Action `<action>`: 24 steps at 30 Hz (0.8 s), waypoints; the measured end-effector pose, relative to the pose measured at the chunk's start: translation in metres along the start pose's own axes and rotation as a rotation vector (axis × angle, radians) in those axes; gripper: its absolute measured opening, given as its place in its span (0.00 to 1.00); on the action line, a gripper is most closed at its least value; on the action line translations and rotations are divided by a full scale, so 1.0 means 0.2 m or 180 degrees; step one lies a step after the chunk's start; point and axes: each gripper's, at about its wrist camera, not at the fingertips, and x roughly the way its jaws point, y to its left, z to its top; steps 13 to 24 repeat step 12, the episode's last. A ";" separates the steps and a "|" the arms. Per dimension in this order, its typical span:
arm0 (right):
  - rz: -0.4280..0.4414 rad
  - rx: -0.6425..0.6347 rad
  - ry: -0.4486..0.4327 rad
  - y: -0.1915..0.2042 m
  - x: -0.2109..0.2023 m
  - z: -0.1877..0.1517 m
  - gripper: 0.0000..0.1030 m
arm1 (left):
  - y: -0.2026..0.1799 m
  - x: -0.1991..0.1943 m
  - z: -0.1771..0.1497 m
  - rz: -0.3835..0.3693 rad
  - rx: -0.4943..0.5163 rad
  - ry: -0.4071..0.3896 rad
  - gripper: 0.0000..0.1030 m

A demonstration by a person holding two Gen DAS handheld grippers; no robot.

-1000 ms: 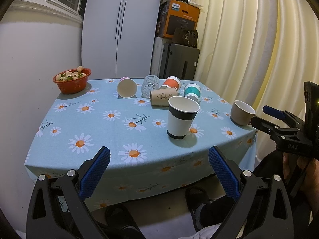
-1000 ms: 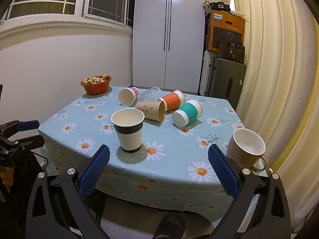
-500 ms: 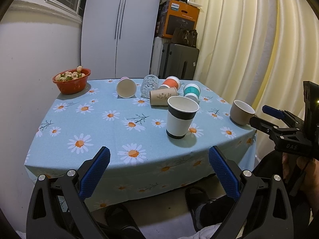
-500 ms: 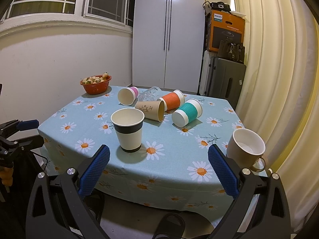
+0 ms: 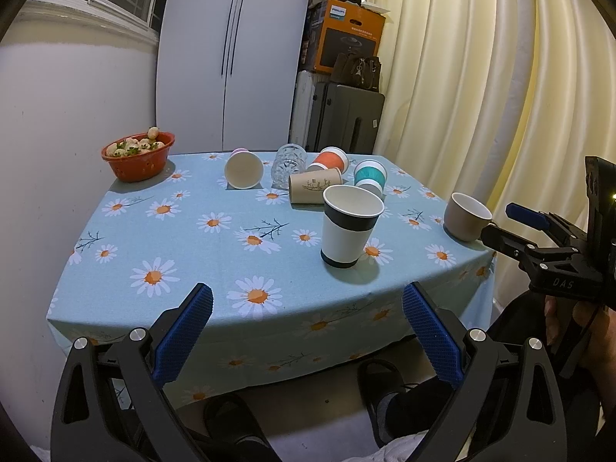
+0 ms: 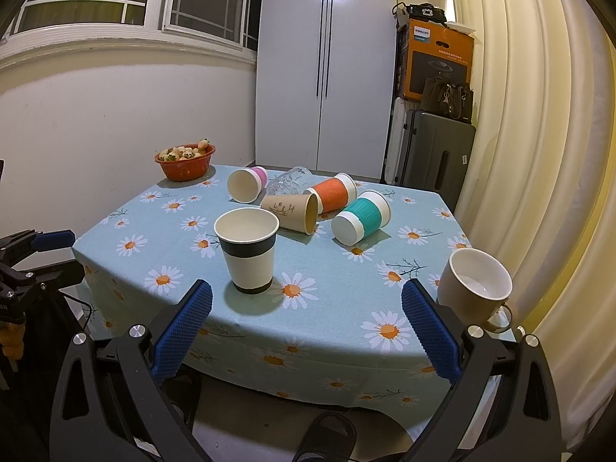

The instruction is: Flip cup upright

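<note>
A white paper cup with a black band (image 5: 348, 227) (image 6: 249, 254) stands upright near the table's front. A beige mug (image 5: 464, 215) (image 6: 475, 288) stands upright at the right edge. Lying on their sides further back are a pink-based cup (image 5: 243, 169) (image 6: 246, 184), a clear glass (image 5: 288, 161) (image 6: 288, 185), a brown paper cup (image 5: 313, 189) (image 6: 290, 211), an orange-sleeved cup (image 5: 331, 161) (image 6: 331, 194) and a teal-sleeved cup (image 5: 369, 177) (image 6: 360, 217). My left gripper (image 5: 306, 331) is open and empty before the table's front edge. My right gripper (image 6: 306, 331) is open and empty too.
The table wears a blue daisy cloth (image 5: 192, 238) (image 6: 346, 269). A red bowl of strawberries (image 5: 138, 156) (image 6: 186, 161) stands at the back left. A white wardrobe (image 6: 323, 65), suitcases (image 6: 435, 154) and a curtain (image 6: 539, 134) stand behind and to the right.
Both grippers have barely shifted; nothing on the table has moved.
</note>
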 end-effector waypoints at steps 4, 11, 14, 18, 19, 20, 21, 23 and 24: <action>-0.0001 -0.0001 0.0002 0.00 0.00 0.00 0.95 | -0.01 0.00 0.00 0.0006 0.0041 -0.0004 0.94; -0.0001 -0.0005 0.0002 0.00 0.00 0.00 0.95 | -0.01 0.01 0.00 0.0019 0.0030 0.0010 0.94; -0.0002 -0.0006 0.0001 0.00 0.00 0.00 0.95 | -0.01 0.01 0.00 0.0018 0.0027 0.0007 0.94; -0.0002 -0.0006 0.0001 0.00 0.00 0.00 0.95 | -0.01 0.01 0.00 0.0018 0.0027 0.0007 0.94; -0.0002 -0.0006 0.0001 0.00 0.00 0.00 0.95 | -0.01 0.01 0.00 0.0018 0.0027 0.0007 0.94; -0.0002 -0.0006 0.0001 0.00 0.00 0.00 0.95 | -0.01 0.01 0.00 0.0018 0.0027 0.0007 0.94; -0.0002 -0.0006 0.0001 0.00 0.00 0.00 0.95 | -0.01 0.01 0.00 0.0018 0.0027 0.0007 0.94; -0.0002 -0.0006 0.0001 0.00 0.00 0.00 0.95 | -0.01 0.01 0.00 0.0018 0.0027 0.0007 0.94; -0.0002 -0.0006 0.0001 0.00 0.00 0.00 0.95 | -0.01 0.01 0.00 0.0018 0.0027 0.0007 0.94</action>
